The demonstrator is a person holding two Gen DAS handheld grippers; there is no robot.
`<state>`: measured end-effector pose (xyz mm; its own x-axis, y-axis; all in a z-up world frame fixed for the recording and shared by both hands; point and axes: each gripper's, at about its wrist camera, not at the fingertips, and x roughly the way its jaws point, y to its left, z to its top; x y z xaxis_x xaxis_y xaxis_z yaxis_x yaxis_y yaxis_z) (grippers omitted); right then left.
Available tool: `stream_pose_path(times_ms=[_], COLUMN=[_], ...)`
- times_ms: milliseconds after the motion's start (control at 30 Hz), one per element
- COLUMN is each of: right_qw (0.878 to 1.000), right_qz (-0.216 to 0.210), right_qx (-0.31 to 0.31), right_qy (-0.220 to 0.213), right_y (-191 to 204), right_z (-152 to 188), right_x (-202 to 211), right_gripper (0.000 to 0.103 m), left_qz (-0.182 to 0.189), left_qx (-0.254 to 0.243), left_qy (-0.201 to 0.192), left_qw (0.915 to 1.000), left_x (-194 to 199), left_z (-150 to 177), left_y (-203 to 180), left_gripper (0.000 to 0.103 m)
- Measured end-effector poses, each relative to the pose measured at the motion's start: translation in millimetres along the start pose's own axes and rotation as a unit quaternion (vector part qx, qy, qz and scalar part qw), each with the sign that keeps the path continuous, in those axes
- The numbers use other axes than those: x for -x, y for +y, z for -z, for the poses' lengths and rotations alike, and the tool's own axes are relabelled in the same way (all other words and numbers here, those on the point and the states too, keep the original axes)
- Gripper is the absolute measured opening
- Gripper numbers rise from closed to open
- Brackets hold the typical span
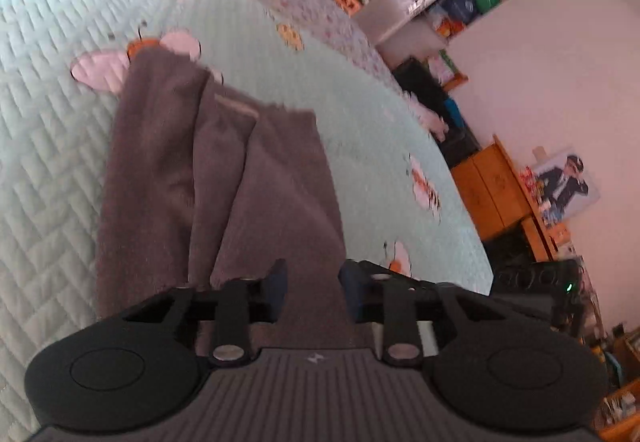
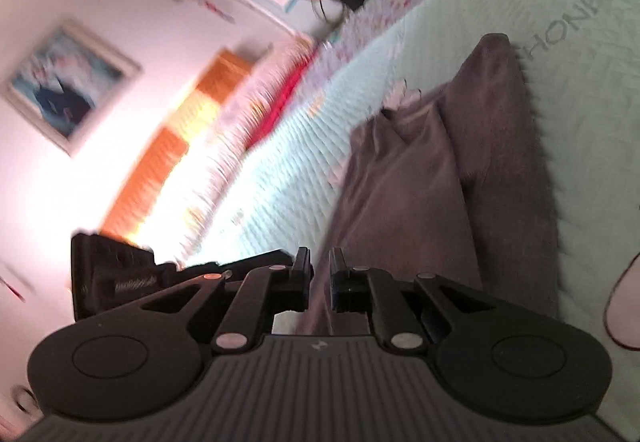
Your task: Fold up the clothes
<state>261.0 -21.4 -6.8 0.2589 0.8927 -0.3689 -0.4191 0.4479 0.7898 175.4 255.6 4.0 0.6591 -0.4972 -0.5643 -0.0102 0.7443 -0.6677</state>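
Left gripper (image 1: pixel 313 292): seen from its own wrist camera, fingers pointing forward and up the frame; view tilted, so held at a slant.
Left jaws: parted by a clear gap, with grey cloth showing between the blue-padded fingertips (image 1: pixel 276 286); whether the pads pinched the cloth could not be told.
Right gripper (image 2: pixel 320 278): seen from its own wrist camera, fingers pointing forward; view strongly tilted and smeared with motion blur.
Right jaws: drawn close together, only a narrow slit left between the fingertips (image 2: pixel 302 274); a thin edge of grey cloth ran into that slit, apparently nipped.
Hands, wrists, sleeves: outside both views.
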Motion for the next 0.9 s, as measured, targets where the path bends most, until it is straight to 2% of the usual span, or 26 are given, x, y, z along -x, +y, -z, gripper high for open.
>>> stream_pose_path(times_ms=[133, 200, 233, 333, 367, 533, 633, 667, 700, 767, 900], right_qw=[0.998, 0.995, 0.994, 0.995, 0.995, 0.995, 0.994, 0.994, 0.994, 0.993, 0.992], right_qz=[0.035, 0.043, 0.048, 0.038, 0.035, 0.056, 0.070, 0.074, 0.079, 0.088, 0.105], right_qx=[-0.016, -0.040, -0.033, -0.035, -0.043, -0.034, -0.028, -0.026, -0.024, -0.020, -0.012], right_qy=[0.059, 0.083, 0.087, 0.084, 0.081, 0.078, 0.077, 0.076, 0.076, 0.075, 0.072], right_y=[-12, -29, -36, -50, -52, -47, -44, -43, -42, -40, -37], right_z=[1, 6, 9, 18, 19, 23, 25, 26, 27, 29, 32], right_x=[-17, -25, -29, -36, -36, -24, -18, -15, -13, -8, 1], right_gripper=[0.011, 0.008, 0.000, 0.000, 0.000, 0.000, 0.000, 0.000, 0.000, 0.000, 0.000], left_qz=[-0.007, -0.023, -0.035, -0.007, -0.007, -0.050, -0.080, -0.091, -0.102, -0.118, -0.139], left_qx=[0.022, 0.028, 0.031, 0.059, 0.057, 0.013, -0.017, -0.031, -0.046, -0.059, -0.066], left_qy=[0.043, 0.059, 0.067, 0.073, 0.077, 0.093, 0.083, 0.076, 0.069, 0.074, 0.079], left_qw=[0.9988, 0.9976, 0.9967, 0.9956, 0.9954, 0.9943, 0.9932, 0.9924, 0.9913, 0.9885, 0.9849], left_x=[-11, -19, -24, -29, -29, -28, -14, -8, -1, 1, -10], left_z=[15, 24, 28, 30, 28, 21, 17, 16, 15, 17, 19], left_y=[18, 30, 37, 56, 55, 33, 19, 14, 9, 12, 22], left_gripper=[0.015, 0.014, 0.003, 0.004, 0.004, 0.004, 0.003, 0.005, 0.012, 0.014, 0.010])
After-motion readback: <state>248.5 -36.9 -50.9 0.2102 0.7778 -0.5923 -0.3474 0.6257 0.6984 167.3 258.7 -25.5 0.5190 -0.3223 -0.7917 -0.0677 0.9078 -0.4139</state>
